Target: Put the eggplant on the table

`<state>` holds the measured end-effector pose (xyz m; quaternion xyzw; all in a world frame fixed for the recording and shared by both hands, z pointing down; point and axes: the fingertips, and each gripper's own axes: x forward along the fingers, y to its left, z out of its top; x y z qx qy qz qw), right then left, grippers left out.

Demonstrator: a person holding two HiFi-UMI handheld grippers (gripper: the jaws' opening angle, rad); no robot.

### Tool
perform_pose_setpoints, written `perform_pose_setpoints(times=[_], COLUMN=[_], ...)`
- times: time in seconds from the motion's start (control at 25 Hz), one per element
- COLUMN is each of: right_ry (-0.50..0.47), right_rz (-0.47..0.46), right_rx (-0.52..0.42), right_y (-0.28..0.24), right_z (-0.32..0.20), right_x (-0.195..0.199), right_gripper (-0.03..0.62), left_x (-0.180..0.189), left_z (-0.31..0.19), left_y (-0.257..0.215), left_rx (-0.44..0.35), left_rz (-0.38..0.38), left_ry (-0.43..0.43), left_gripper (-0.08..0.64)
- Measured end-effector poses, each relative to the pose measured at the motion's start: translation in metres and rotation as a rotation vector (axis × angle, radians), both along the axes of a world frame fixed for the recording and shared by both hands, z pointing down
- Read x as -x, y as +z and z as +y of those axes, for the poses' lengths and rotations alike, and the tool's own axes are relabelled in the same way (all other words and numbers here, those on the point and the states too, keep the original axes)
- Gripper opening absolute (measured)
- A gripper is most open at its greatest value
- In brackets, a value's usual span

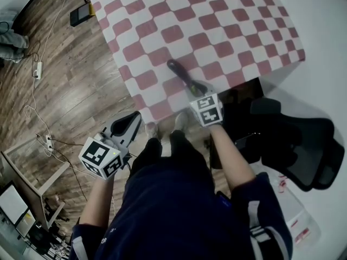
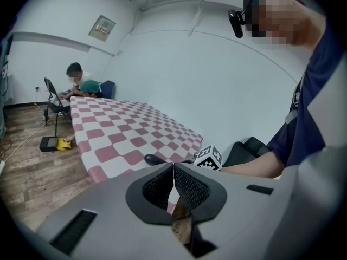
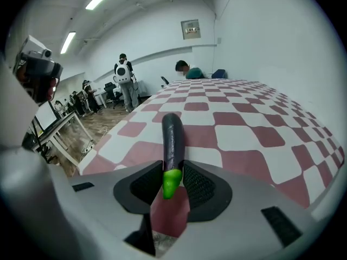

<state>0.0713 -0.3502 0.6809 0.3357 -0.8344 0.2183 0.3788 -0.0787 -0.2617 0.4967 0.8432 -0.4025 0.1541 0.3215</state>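
Clamping eggplant (image 3: pixel 172 134) stem-first, right gripper (image 3: pixel 172 173) at table (image 3: pixel 244 137) edge

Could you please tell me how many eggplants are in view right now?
1. The eggplant is gripped at its green stem end by the right gripper, with its dark body stretching out over the checkered table near the edge. I see no others.

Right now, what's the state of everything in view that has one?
eggplant: gripped at its green stem end, body out over the table; contact with it unclear.
right gripper: shut on eggplant.
left gripper: shut, empty, held off the table.
table: covered by a checked cloth.
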Motion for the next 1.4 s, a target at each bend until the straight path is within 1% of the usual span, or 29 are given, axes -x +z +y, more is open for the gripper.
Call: perform_pose_setpoints(times=[0.12,0.24,0.28,0.32,0.36,0.68,0.92,1.04,1.16,1.28,1.4], right_ry=[-0.021,-0.039,-0.041,-0.04,-0.037,-0.021,0.002,0.008,0.017,0.024,0.04], right_rz=[0.034,0.044,0.044,0.043,0.044,0.034,0.013,-0.018,-0.057,-0.083,-0.139], right_rx=[-0.007,-0.008,-0.004,0.0,0.002,-0.022,-0.087,-0.12,-0.133,-0.167,-0.203], right_y=[0.006,0.01,0.011,0.011,0.011,-0.008,-0.051,-0.082,-0.109,-0.138,-0.171], right_z=[-0.002,-0.002,-0.001,-0.001,-0.001,0.01,0.018,0.028,0.041,0.055,0.069], right_x=[-0.001,0.0,0.0,0.0,-0.001,0.0,0.007,0.015,0.02,0.023,0.029], right_gripper=[0.127,0.131,0.144,0.174,0.191,0.213,0.215,0.215,0.213,0.186,0.153], left_x=[-0.002,-0.003,-0.003,-0.003,-0.003,0.003,0.01,0.013,0.014,0.016,0.018], left_z=[-0.001,-0.002,-0.001,-0.001,0.0,0.012,0.019,0.024,0.029,0.032,0.034], left_y=[0.0,0.0,0.0,0.0,0.0,-0.006,-0.016,-0.024,-0.035,-0.046,-0.056], left_rx=[0.003,0.002,-0.001,-0.003,-0.005,-0.022,-0.071,-0.095,-0.125,-0.161,-0.193], left_rz=[0.0,0.003,0.003,0.003,0.003,0.016,0.05,0.069,0.086,0.103,0.115], left_ry=[0.001,0.002,0.004,0.005,0.007,0.02,0.036,0.047,0.069,0.092,0.112], left_gripper=[0.029,0.029,0.029,0.029,0.029,0.029,0.029,0.029,0.029,0.029,0.029])
